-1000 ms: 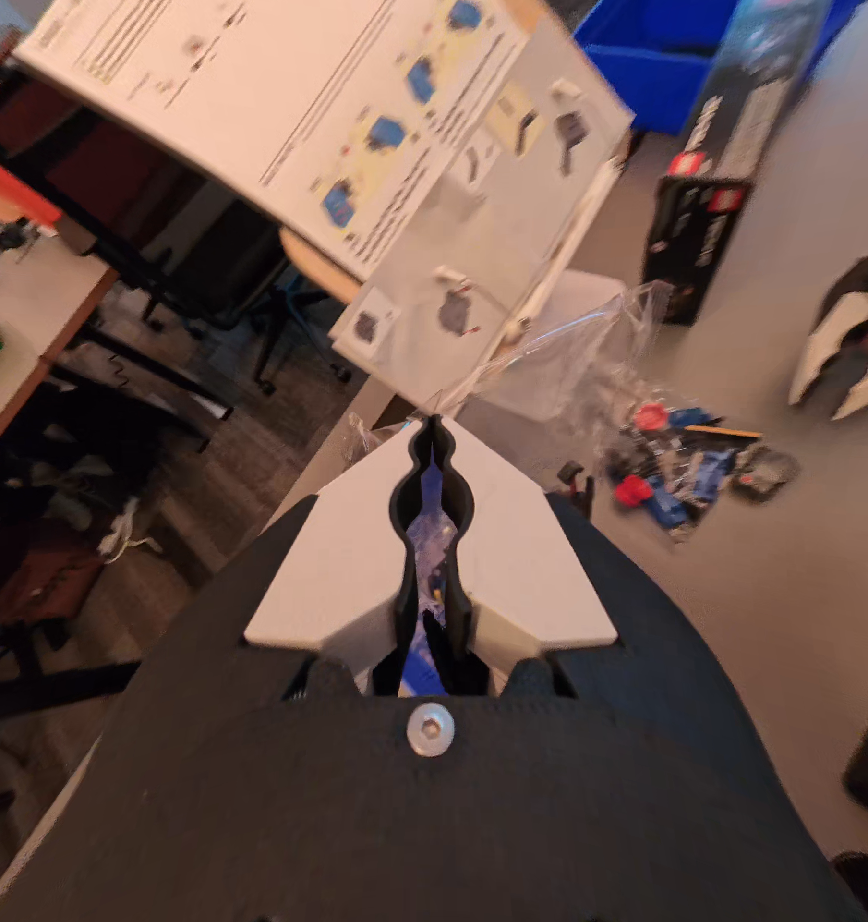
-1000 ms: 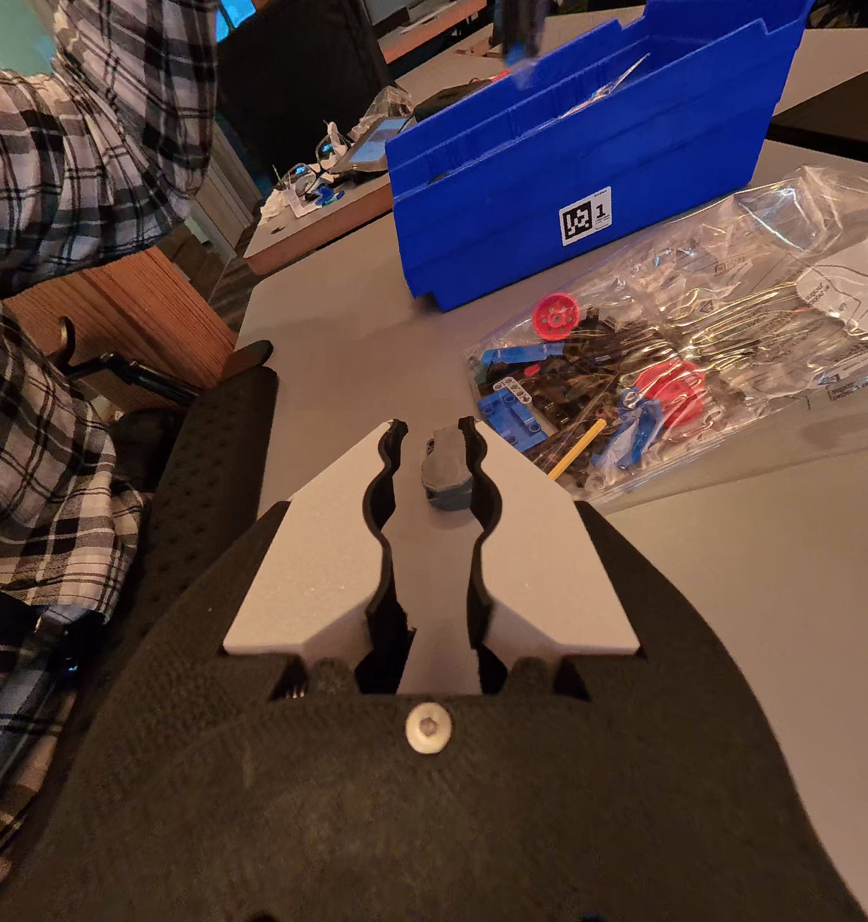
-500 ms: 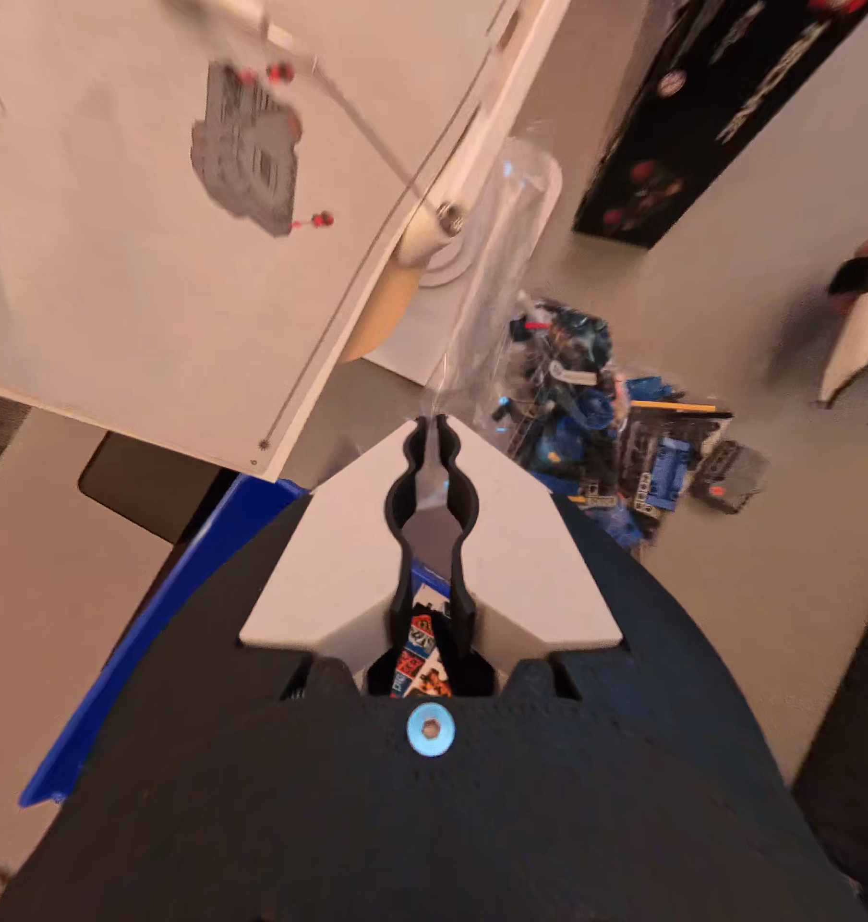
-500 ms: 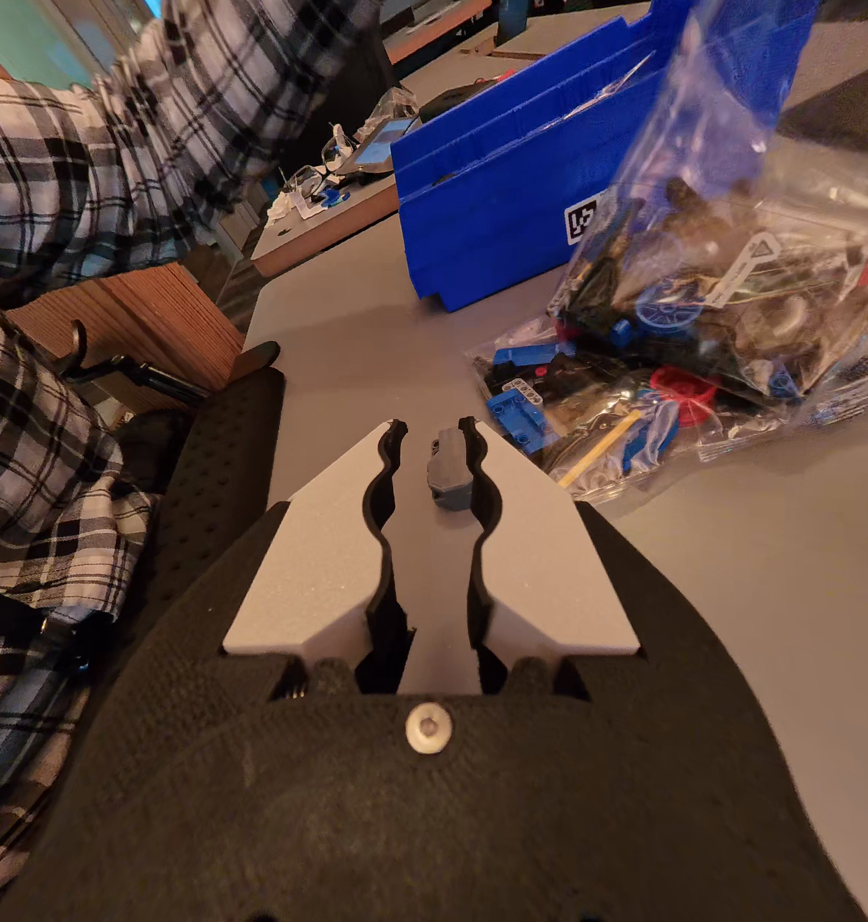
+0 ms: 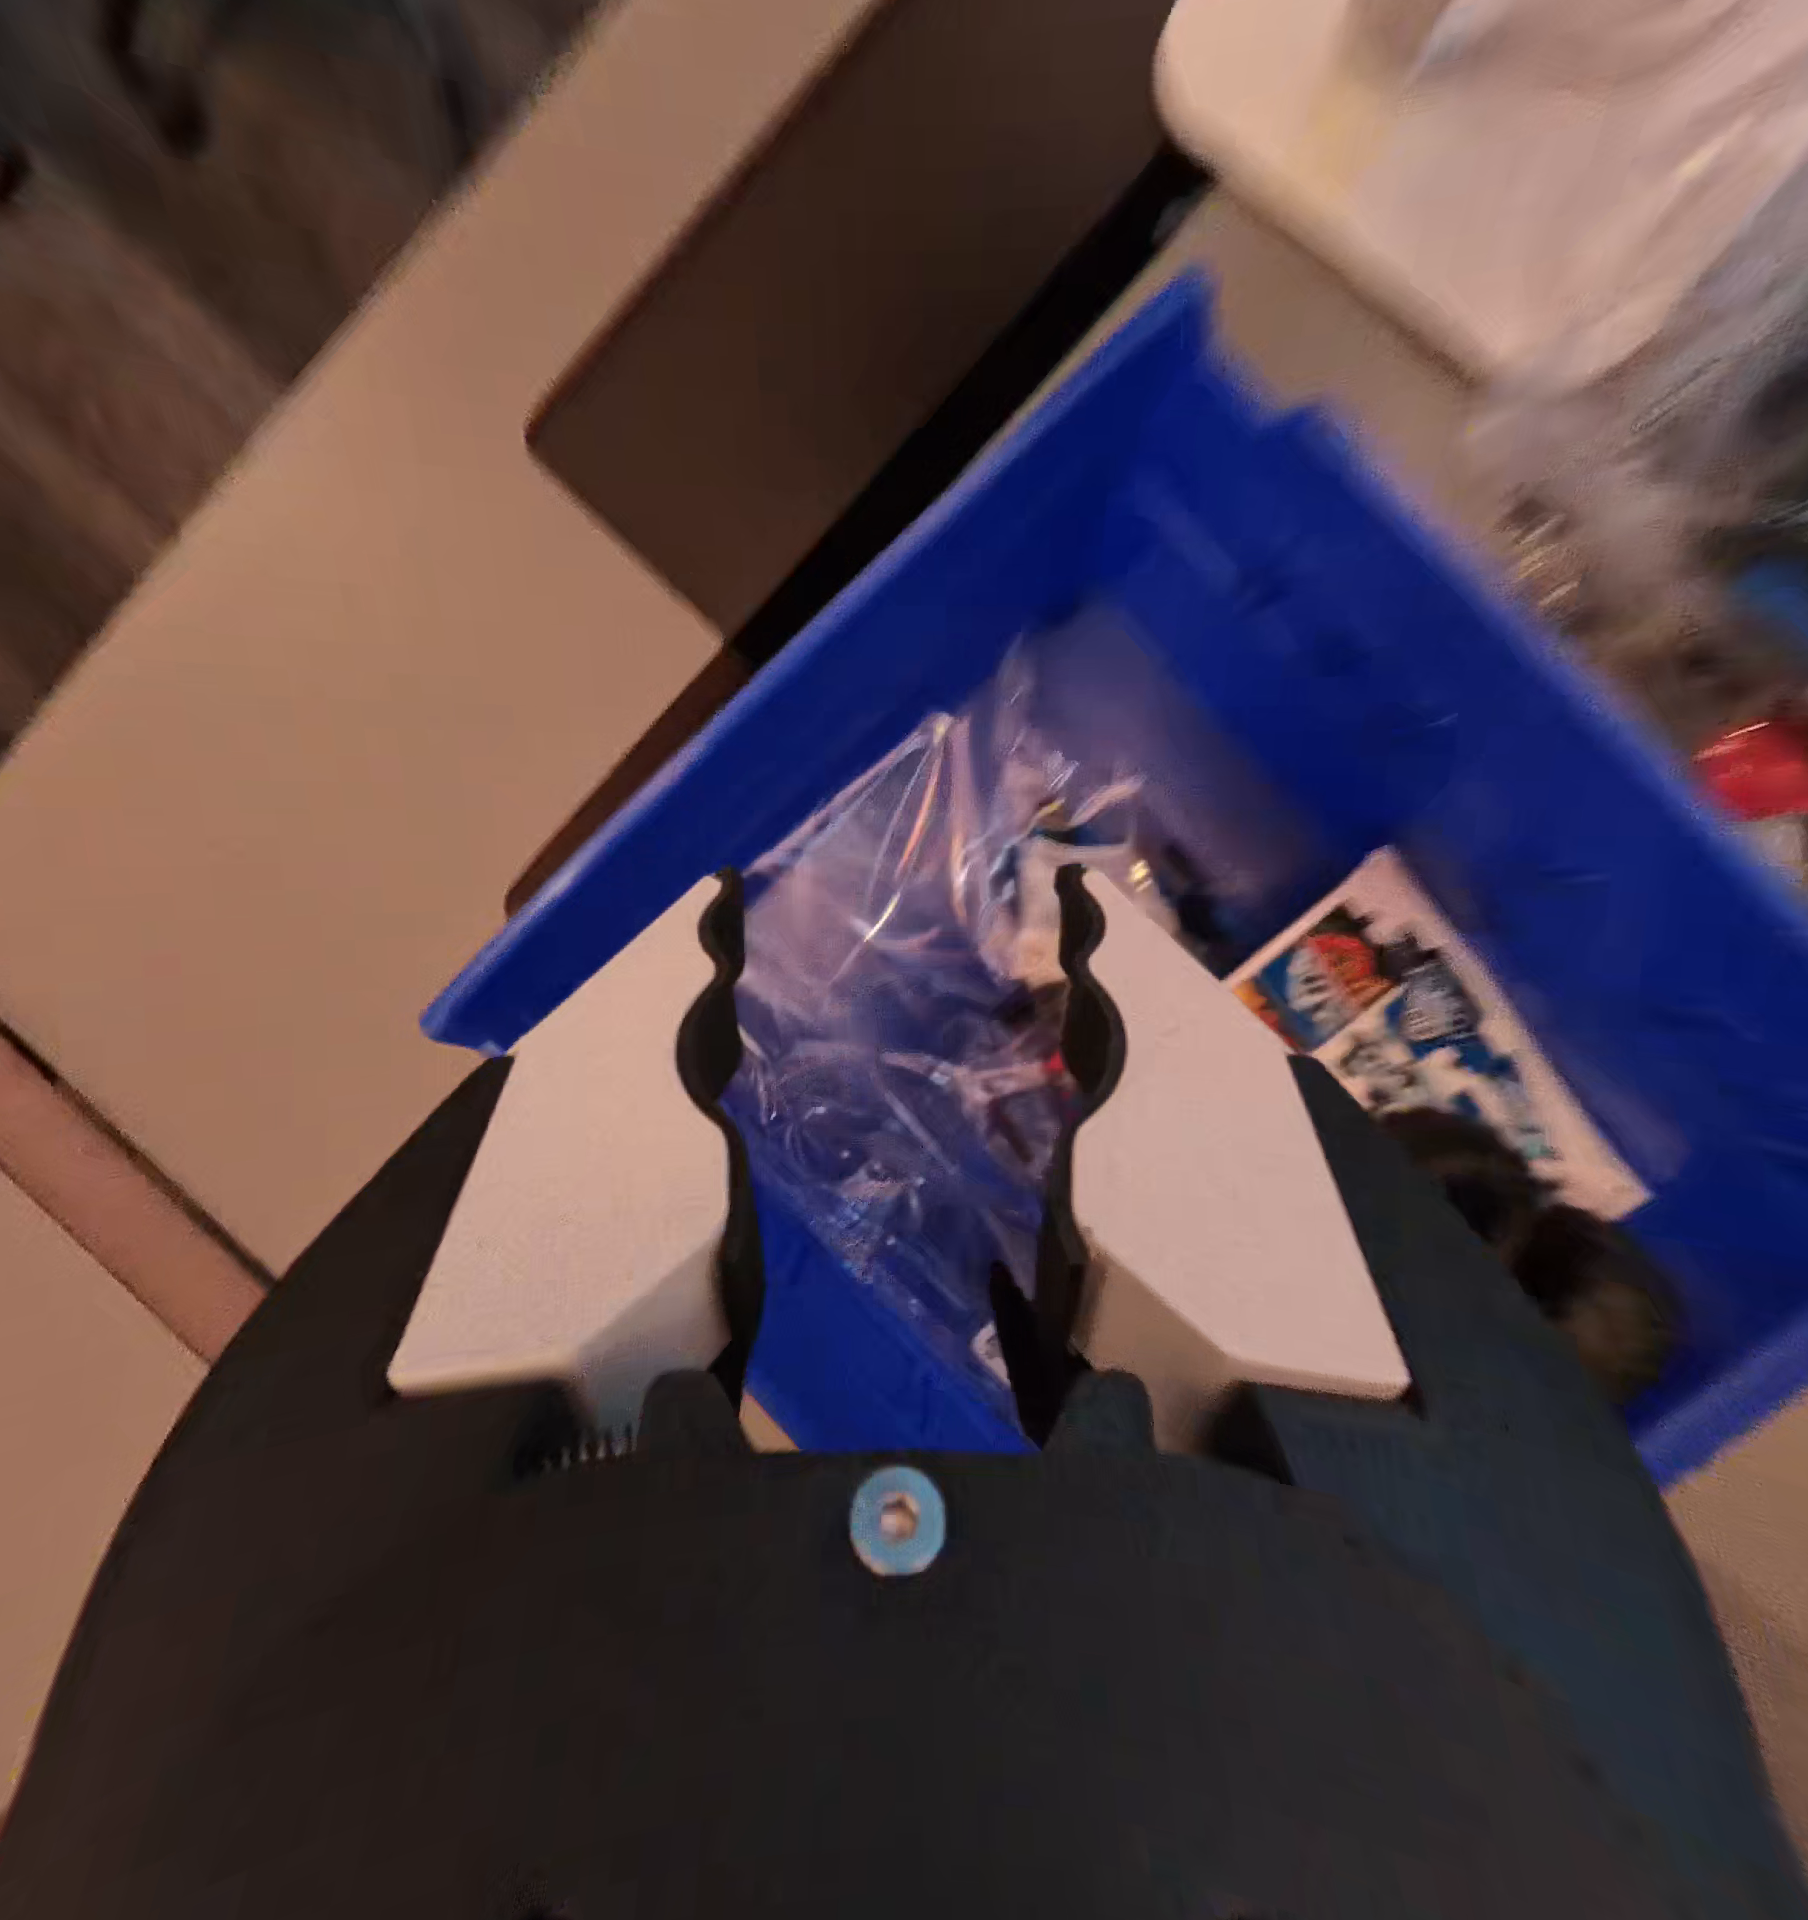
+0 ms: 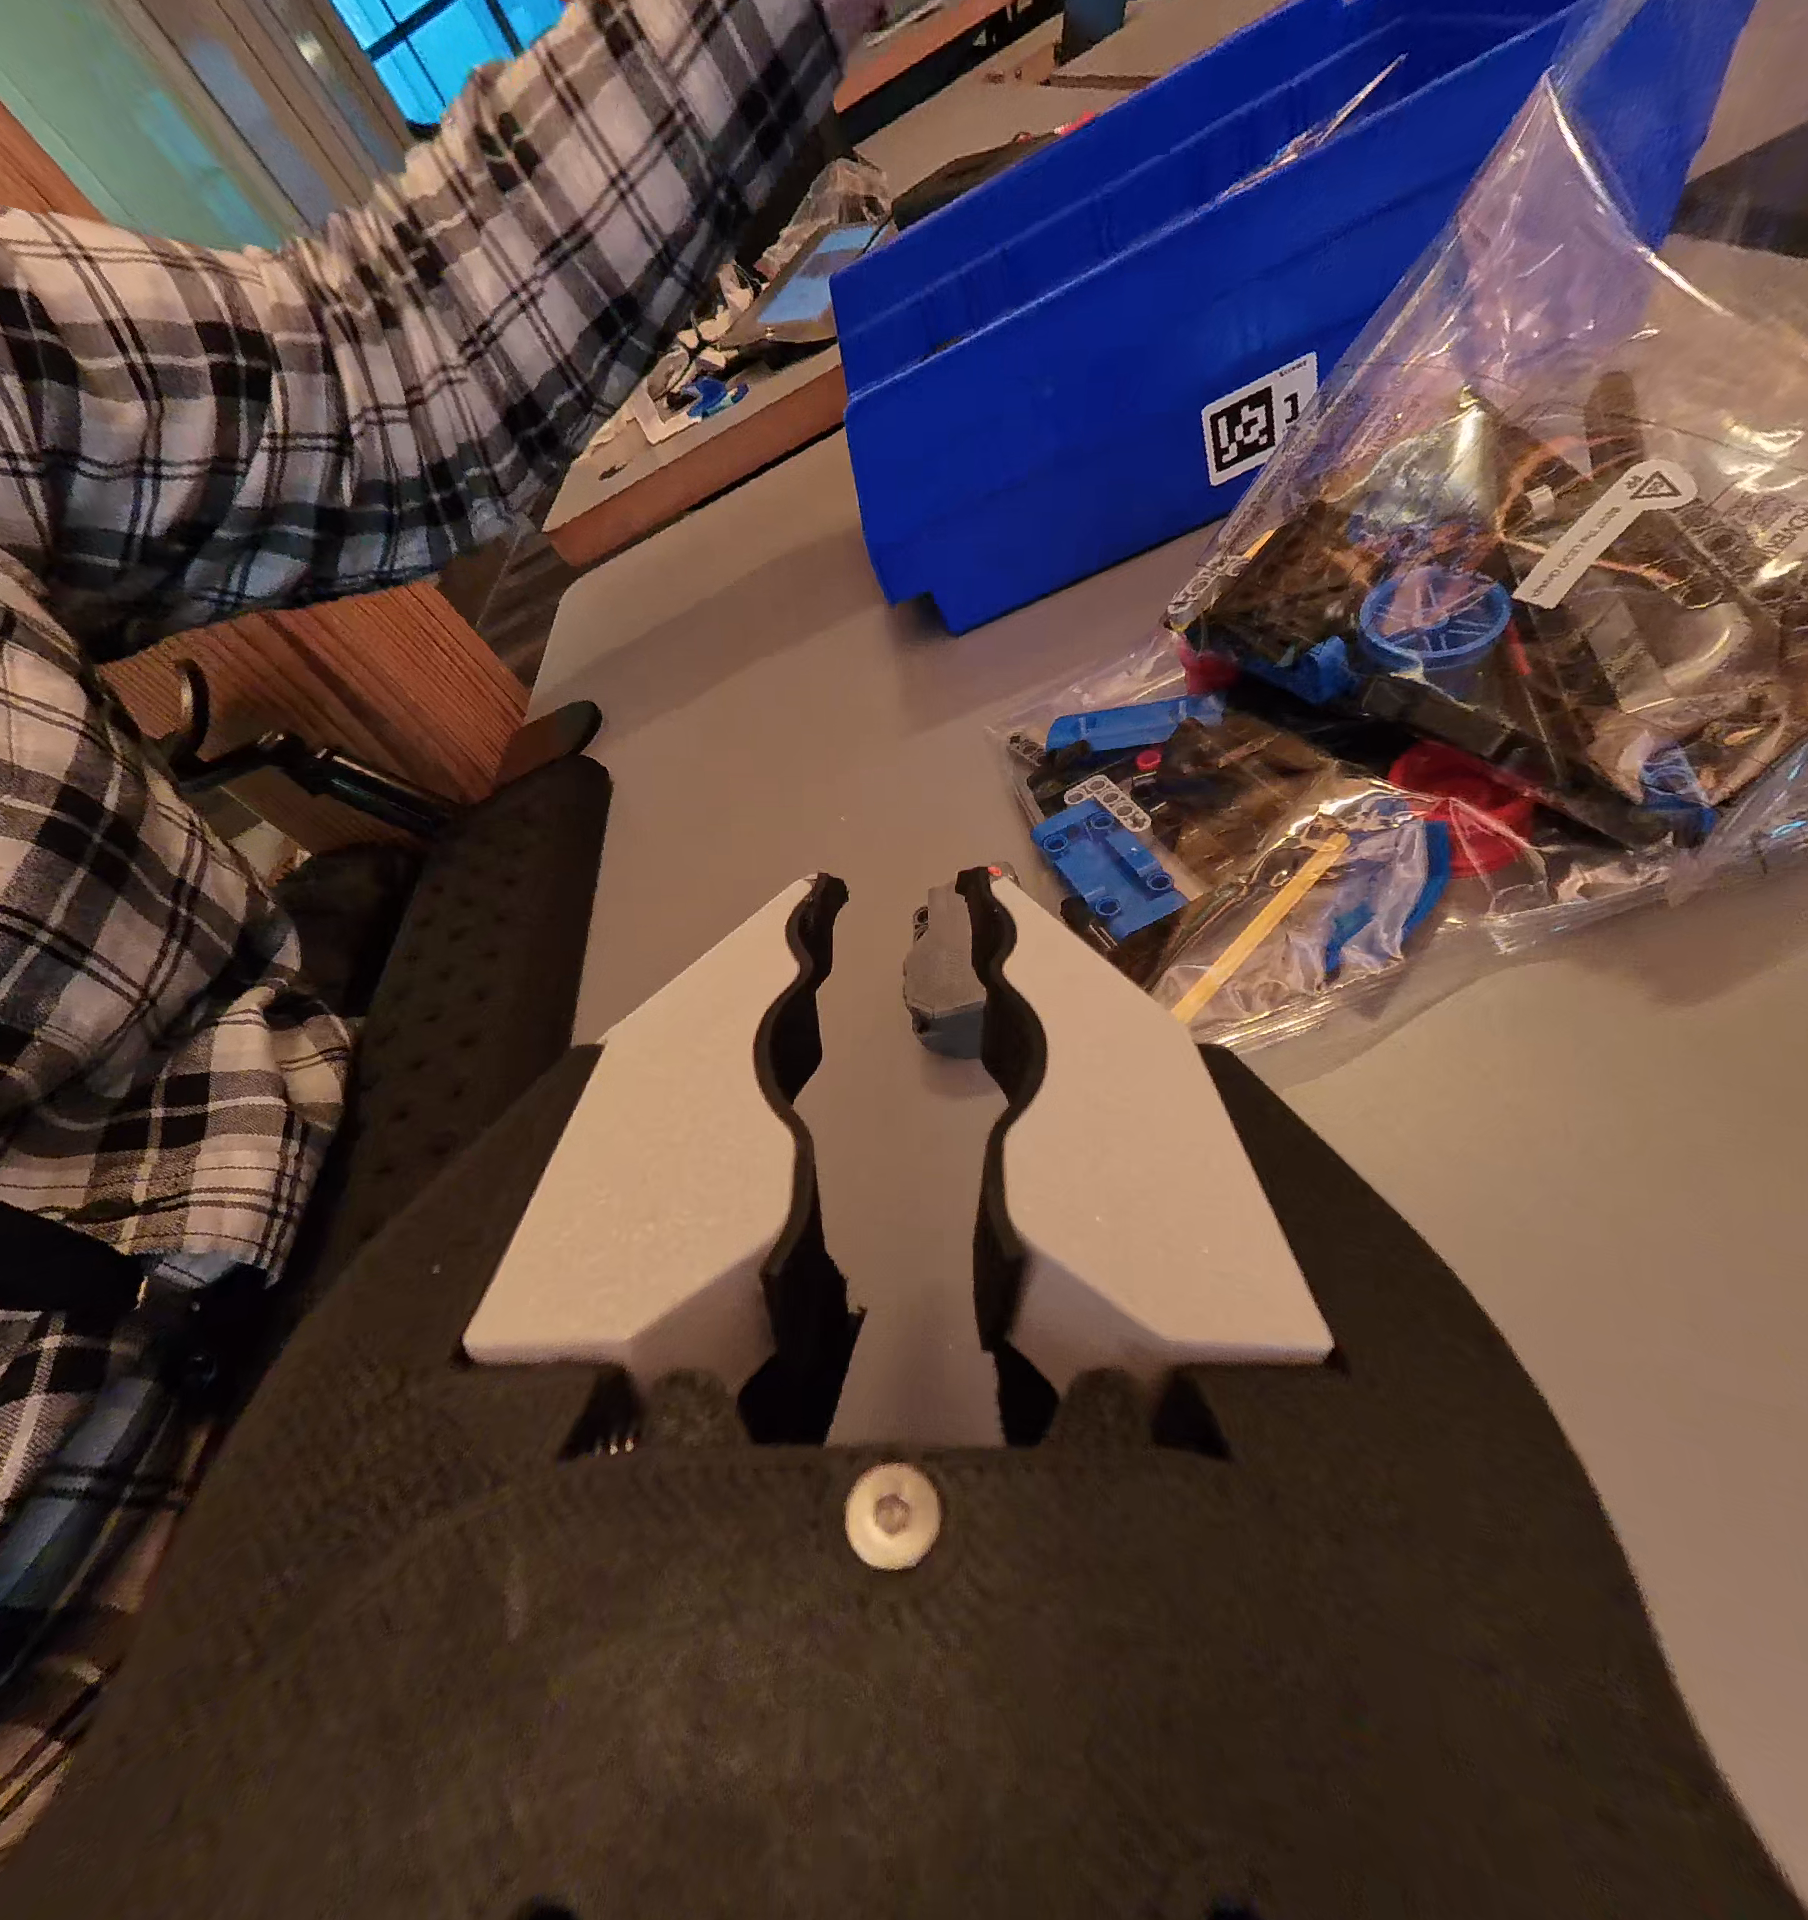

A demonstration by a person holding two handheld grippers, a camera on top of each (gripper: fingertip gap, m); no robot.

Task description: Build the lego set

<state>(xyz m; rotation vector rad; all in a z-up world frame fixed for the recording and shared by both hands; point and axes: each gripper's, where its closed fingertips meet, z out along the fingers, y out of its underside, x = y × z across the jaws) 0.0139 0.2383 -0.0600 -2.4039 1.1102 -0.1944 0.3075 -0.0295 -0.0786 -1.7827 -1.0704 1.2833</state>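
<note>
Blue plastic is filling the left wrist view: the blue bin [image 5: 1326, 665] is sitting right under the left gripper [image 5: 895, 904]. Its jaws are spread apart and holding nothing. Inside the bin, a clear bag of parts [image 5: 910, 997] is lying below the jaws, and a picture sheet [image 5: 1399, 1029] is resting beside that bag. This view is blurry, so small parts are hard to tell. If the jaws are reaching down crooked, I think they could bump the bin's wall, or pinch only thin plastic and let the bag slip. The bin walls are close on both sides, so the open room is mostly straight up.

Grey bench [image 6: 775, 665] is showing in the right wrist view, with the right gripper [image 6: 905, 883] resting low over it. Its jaws are open too, and a small grey lego piece [image 6: 939, 982] is sitting on the bench between them, touching the right-side jaw. Closing fast could push the piece sideways and tip it out. Two clear bags of lego parts [image 6: 1502, 665] are lying between the bin and the jaws, very near, so a swing that way could drag them. A person's checked sleeve [image 6: 256, 364] is hanging far from the bin, past the bench edge, and a nudged piece could roll off there. Bare bench near the jaws is giving the best room.
</note>
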